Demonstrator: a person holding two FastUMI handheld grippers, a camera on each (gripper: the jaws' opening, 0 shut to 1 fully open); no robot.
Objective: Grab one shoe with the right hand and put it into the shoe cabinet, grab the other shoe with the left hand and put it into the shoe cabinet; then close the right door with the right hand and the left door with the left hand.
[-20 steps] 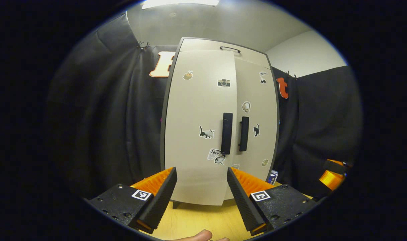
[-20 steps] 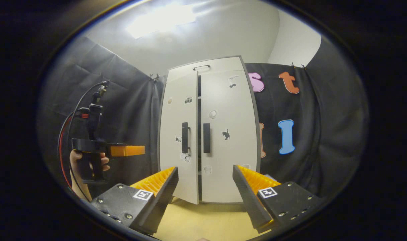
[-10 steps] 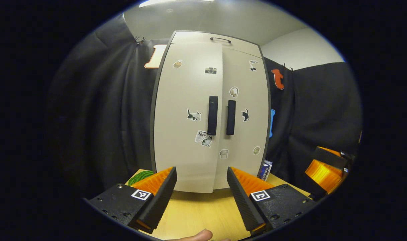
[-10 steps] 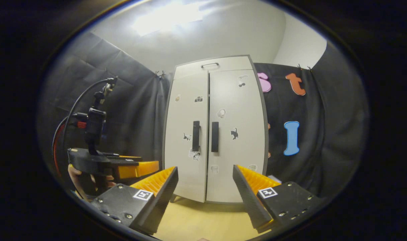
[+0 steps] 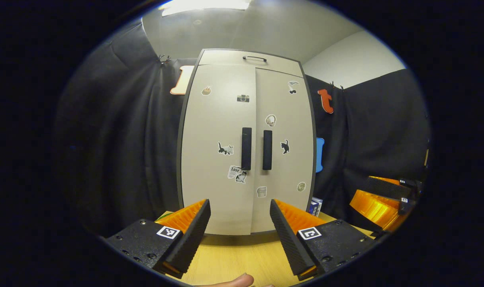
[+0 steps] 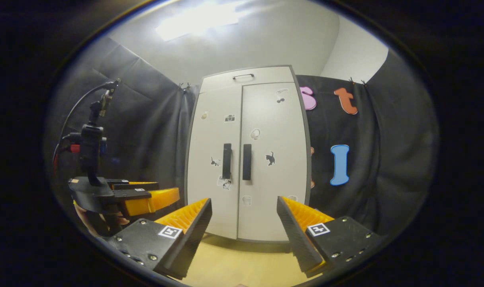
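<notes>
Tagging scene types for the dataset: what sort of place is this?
Most likely a staged data-collection booth, not a lived-in home. A shoe cabinet with stickers stands on a wooden tabletop, black cloth hangs as walls under a plain ceiling, and the left hand-held gripper trails cables.

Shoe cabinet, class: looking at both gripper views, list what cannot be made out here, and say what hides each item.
- Shoes: both views; the shut left door and right door of the shoe cabinet hide the inside.
- Small box beside the cabinet: left gripper view; mostly behind the cabinet's side.
- Stickers: right gripper view; too small to read.
- Person's hand: right gripper view; covered by the left hand-held gripper.
</notes>
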